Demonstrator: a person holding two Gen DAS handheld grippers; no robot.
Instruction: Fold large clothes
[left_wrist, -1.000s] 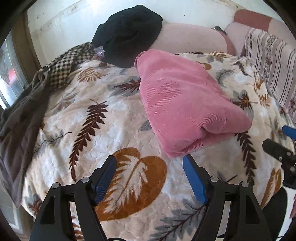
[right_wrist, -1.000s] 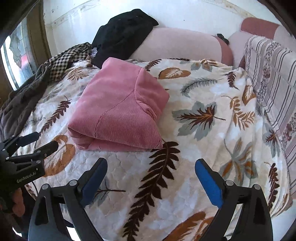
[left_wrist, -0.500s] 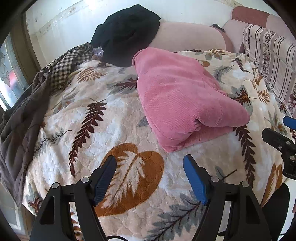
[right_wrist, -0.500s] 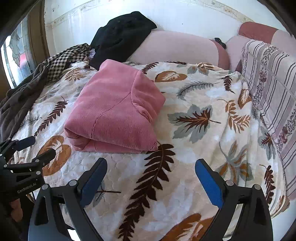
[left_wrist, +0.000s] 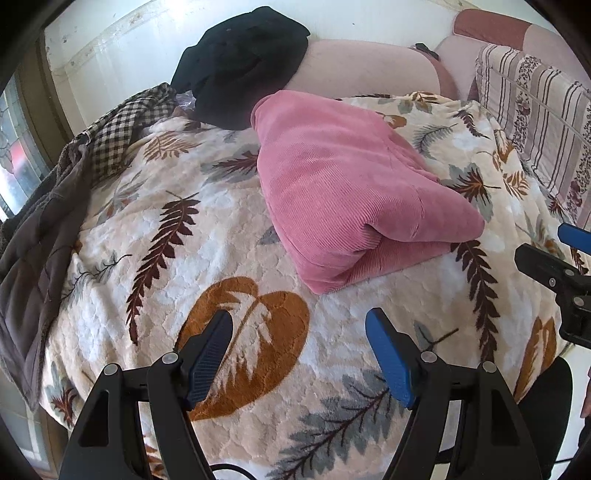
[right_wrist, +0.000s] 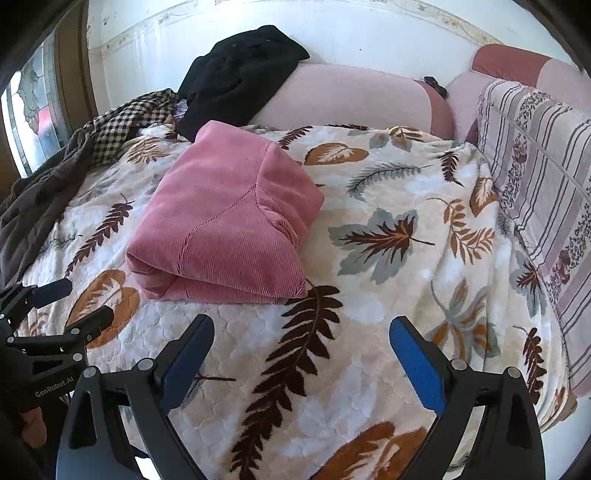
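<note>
A pink ribbed garment (left_wrist: 347, 184) (right_wrist: 225, 218) lies folded into a thick rectangle on a cream leaf-print blanket (left_wrist: 155, 258) (right_wrist: 388, 258). My left gripper (left_wrist: 299, 321) hovers open above the blanket, short of the bundle's near left corner, with nothing between its blue pads. My right gripper (right_wrist: 301, 325) is open too, just off the bundle's near right edge and apart from it. Each gripper shows at the edge of the other's view: the right one (left_wrist: 554, 254), the left one (right_wrist: 55, 306).
A black garment (left_wrist: 240, 62) (right_wrist: 240, 74) is draped over the pink sofa back (right_wrist: 351, 99). Checked cloth (left_wrist: 122, 129) and a dark brown quilt (left_wrist: 29, 236) lie piled along the left. A striped cover (right_wrist: 535, 166) runs along the right side.
Both views have tipped slightly, so the pink bundle sits a little higher and further off in frame. The garment itself has not moved and both grippers stay open.
</note>
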